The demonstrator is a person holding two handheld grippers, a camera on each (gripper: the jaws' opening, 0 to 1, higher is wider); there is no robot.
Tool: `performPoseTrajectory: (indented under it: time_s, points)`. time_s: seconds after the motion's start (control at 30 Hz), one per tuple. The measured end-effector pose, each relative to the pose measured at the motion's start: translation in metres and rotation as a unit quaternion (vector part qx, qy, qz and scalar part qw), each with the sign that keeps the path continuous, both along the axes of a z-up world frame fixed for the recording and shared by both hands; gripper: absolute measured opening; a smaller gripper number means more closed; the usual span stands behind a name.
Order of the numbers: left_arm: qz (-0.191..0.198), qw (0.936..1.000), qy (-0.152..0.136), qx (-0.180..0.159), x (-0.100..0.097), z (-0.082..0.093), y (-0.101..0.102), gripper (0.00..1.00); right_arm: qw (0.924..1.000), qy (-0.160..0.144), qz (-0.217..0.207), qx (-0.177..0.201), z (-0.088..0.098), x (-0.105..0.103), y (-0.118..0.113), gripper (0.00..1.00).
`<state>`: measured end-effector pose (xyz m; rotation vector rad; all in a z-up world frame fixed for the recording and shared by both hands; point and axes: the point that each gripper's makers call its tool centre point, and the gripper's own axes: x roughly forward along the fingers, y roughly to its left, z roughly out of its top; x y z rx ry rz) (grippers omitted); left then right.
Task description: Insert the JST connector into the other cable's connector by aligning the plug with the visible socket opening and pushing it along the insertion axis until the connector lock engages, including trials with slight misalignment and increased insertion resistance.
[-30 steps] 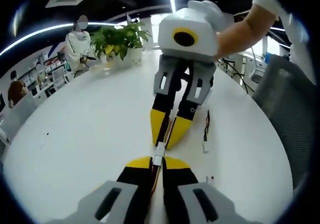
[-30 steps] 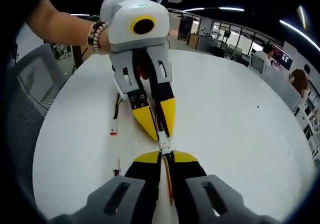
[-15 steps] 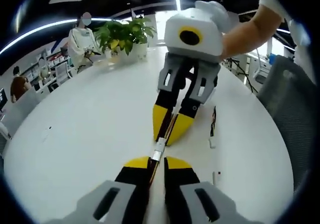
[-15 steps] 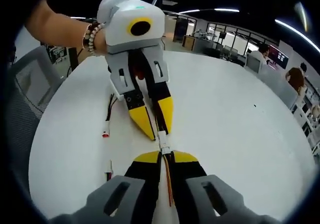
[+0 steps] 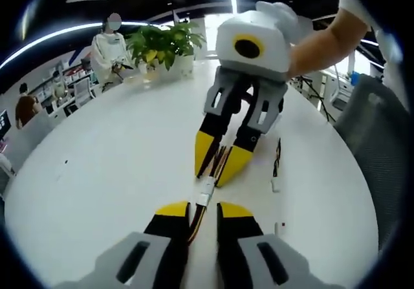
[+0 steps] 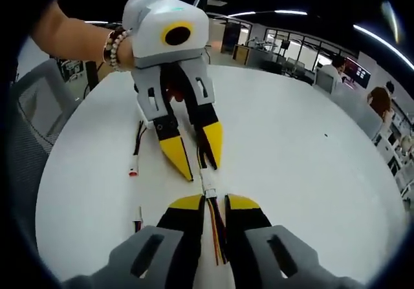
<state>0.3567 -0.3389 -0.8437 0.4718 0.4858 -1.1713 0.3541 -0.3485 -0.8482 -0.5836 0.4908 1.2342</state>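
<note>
Now both grippers' jaws have parted around the mated connectors (image 5: 206, 191).

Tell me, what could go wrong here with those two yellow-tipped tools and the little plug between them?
1. The left tool and right tool both stand open around the connector. Whether its lock has caught cannot be seen, so it may pull apart.
2. The wires lie between the right tool's jaws and could snag if it backs away.
3. A spare cable lies close by on the table and could get swept along.
</note>
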Motion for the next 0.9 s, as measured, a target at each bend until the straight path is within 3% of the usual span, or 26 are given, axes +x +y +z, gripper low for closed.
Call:
performPoseTrajectory:
  time_s: [0.3, 0.47, 0.9]
  points:
    - [0.021, 0.999, -0.019, -0.033, 0.0, 0.027, 0.001, 0.14, 0.9999, -0.004, 0.002, 0.017, 0.017, -0.005, -0.003, 0.1]
    - [0.026, 0.9985, -0.02, -0.045, -0.009, 0.036, 0.005, 0.15, 0.9996, -0.005, 0.001, 0.027, 0.027, -0.013, -0.008, 0.1]
    - [0.032, 0.998, -0.014, -0.053, -0.031, 0.039, 0.007, 0.17, 0.9997, 0.008, -0.005, 0.024, 0.024, -0.035, -0.017, 0.09]
